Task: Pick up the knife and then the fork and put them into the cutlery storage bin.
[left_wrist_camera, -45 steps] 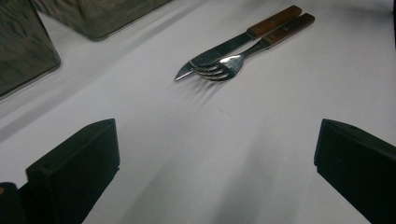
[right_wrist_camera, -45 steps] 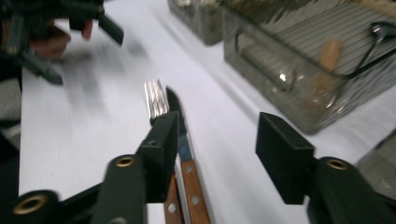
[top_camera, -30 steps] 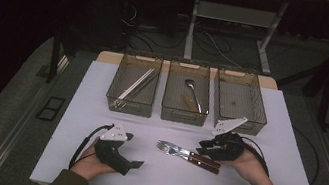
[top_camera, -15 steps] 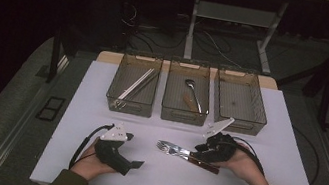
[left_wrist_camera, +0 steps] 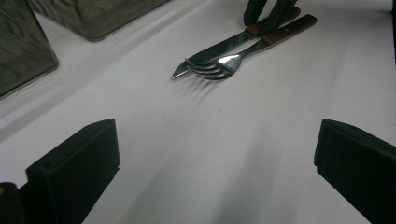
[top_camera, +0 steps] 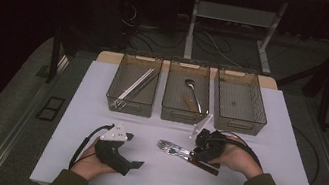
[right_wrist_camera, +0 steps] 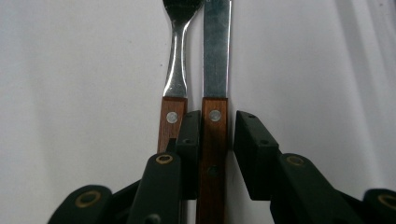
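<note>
A knife (right_wrist_camera: 215, 56) and a fork (right_wrist_camera: 175, 79), both with wooden handles, lie side by side on the white table (top_camera: 98, 112), right of centre. My right gripper (right_wrist_camera: 217, 140) straddles the knife handle. Its left jaw sits between the two handles, and a thin gap shows at the right jaw. In the high view the right gripper (top_camera: 203, 150) is low over the handle ends of the knife (top_camera: 201, 163). My left gripper (top_camera: 134, 151) rests near the front edge, left of the fork (left_wrist_camera: 219, 65), open wide with nothing between its jaws.
Three clear bins stand in a row at the back. The left bin (top_camera: 129, 103) holds long thin sticks, the middle bin (top_camera: 183, 112) a spoon (top_camera: 192, 91) and another piece. The right bin (top_camera: 241, 121) looks bare inside.
My right gripper has slid left and slightly down onto the cutlery handles, so its jaws now flank the knife handle. The left gripper has stayed put.
</note>
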The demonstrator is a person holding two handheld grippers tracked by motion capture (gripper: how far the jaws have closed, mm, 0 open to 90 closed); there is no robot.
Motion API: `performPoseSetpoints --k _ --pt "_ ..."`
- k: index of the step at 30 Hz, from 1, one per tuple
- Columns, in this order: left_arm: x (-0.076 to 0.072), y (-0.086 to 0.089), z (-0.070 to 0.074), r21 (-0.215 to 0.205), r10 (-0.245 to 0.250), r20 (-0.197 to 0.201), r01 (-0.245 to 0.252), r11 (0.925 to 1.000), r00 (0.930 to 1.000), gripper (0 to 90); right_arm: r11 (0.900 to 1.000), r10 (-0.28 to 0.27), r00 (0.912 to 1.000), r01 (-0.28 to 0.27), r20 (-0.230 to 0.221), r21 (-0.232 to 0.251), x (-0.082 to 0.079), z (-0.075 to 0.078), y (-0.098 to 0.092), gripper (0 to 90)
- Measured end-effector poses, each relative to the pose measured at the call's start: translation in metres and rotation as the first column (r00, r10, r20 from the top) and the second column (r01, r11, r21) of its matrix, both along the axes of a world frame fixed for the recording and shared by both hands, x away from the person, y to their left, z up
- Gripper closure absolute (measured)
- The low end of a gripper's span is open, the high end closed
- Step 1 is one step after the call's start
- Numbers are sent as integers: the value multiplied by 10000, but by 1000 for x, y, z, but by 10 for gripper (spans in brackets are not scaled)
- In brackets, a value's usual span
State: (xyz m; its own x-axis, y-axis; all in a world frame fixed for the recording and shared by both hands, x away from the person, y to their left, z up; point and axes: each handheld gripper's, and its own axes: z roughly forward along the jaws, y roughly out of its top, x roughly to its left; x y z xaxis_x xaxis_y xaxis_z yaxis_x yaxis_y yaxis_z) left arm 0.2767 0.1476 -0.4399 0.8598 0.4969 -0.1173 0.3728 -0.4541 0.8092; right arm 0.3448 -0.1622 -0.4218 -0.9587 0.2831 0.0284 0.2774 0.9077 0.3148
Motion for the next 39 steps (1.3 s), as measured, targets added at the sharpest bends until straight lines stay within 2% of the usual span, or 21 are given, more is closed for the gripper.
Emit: performPoseSetpoints --k 6,10,13,16,19,24,29,32,35,39 --pt "0 0 0 -36 -34 12 34 10000 10000 0 9914 302 9986 -356 -442 -1259 8 3 20 713" --pt "0 0 0 -14 -59 28 59 10000 10000 0 9792 309 9974 -432 -648 -1983 12 4 31 751" --pt "0 0 0 -1 -65 21 65 10000 10000 0 9737 215 9974 -364 -682 -2248 13 4 35 764" --pt "0 0 0 3 -76 37 76 10000 10000 0 9749 38 9973 -199 -731 -2216 13 4 34 769" --pt "0 0 0 -23 -56 14 56 10000 10000 0 9806 45 9971 -193 -764 -1950 14 4 30 770" --pt "0 0 0 -6 -53 10 53 10000 10000 0 9943 -322 9962 236 -814 -1041 16 8 16 770" --pt "0 0 0 -9 -27 -2 27 10000 10000 0 9975 -696 9954 685 -658 -184 16 16 0 770" --pt "1 0 0 15 -32 -8 32 10000 10000 0 9945 -886 9949 911 -475 524 15 21 -11 770" --pt "1 1 0 1 -16 -16 16 10000 10000 0 9849 -1070 9936 1110 -372 1329 13 25 -22 770" --pt "1 2 0 -45 6 -3 -6 10000 10000 0 9633 -1394 9902 1383 -114 2301 9 28 -36 769"
